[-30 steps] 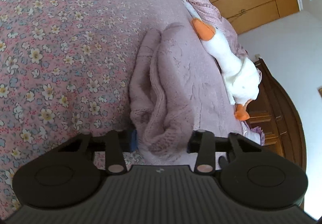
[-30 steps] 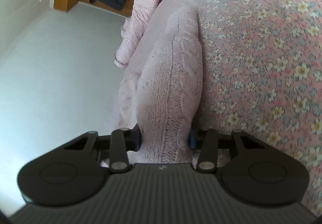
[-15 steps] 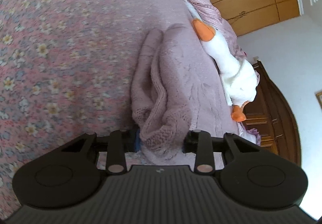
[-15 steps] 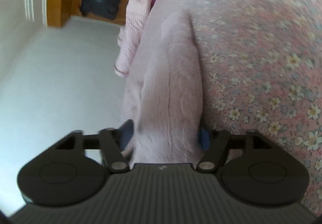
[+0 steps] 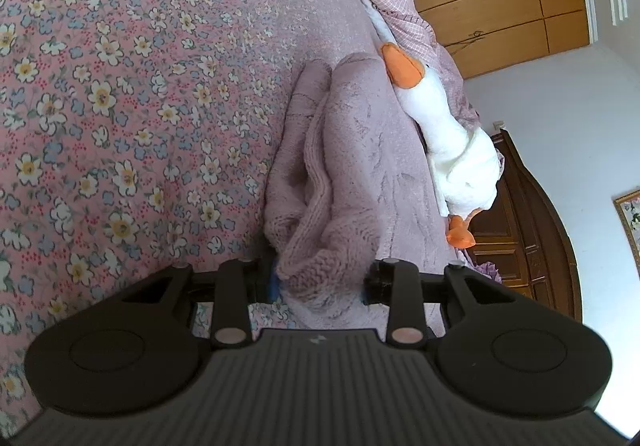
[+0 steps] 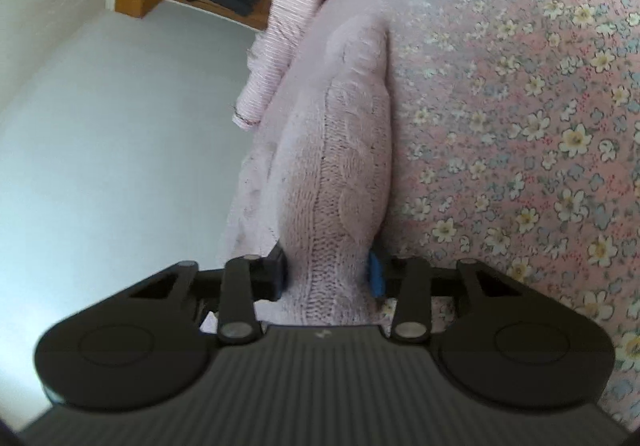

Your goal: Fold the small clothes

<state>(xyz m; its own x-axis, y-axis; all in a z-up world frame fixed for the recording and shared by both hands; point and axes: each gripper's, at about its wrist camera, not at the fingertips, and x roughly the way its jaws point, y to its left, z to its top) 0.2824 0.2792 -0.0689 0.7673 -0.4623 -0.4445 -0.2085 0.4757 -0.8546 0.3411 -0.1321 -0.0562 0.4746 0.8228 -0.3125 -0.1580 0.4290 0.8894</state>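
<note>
The right gripper point(image 6: 328, 278) has narrowed again around the one lilac knit sweater point(image 6: 332, 181). Both grippers, the left gripper point(image 5: 320, 280) too, pinch it beside one plush goose point(image 5: 448, 149).

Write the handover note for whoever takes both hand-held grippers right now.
Left hand-held gripper: shut on a bunched edge of the lilac knit sweater.
Right hand-held gripper: shut on another part of the same sweater.
Sweater lies on the floral bedspread, beside the plush goose.
Done: both ends gripped, the knit doubled lengthwise.
Left: lay it flat, finish the fold, release.
</note>
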